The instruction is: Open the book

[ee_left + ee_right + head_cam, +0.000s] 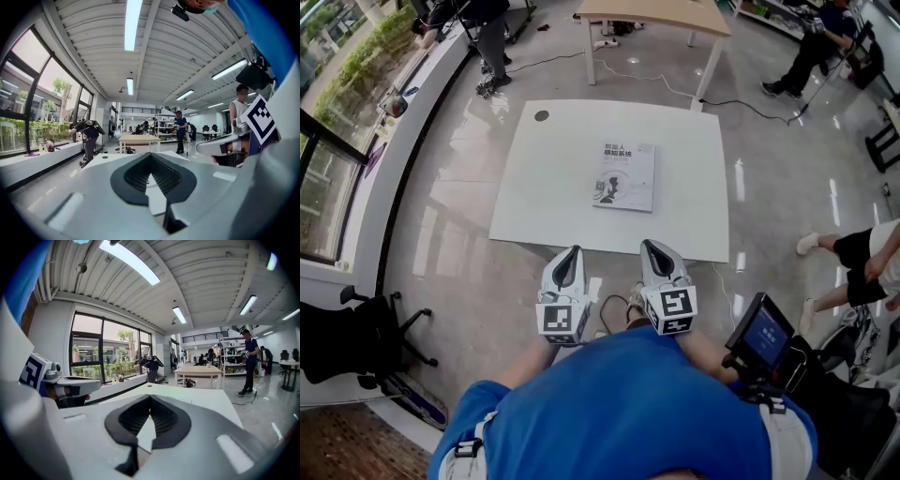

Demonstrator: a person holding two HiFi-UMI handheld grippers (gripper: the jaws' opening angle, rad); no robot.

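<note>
A closed book [625, 176] with a pale cover lies flat on the white table [544, 187], right of its middle. In the head view both grippers hang side by side in front of the table's near edge, close to my body and well short of the book. The left gripper [573, 251] has its jaws together with nothing between them, and its own view shows the left gripper [151, 154] pointing out over the table [105, 157]. The right gripper [651, 244] is shut and empty too, and in its own view the right gripper [150, 397] aims along the table [206, 401].
A small dark disc [542, 115] sits at the table's far left corner. A wooden table [661, 14] stands behind, with a cable [750, 108] across the floor. People stand at the back [492, 37] and right [862, 253]. A black chair [347, 342] is at left.
</note>
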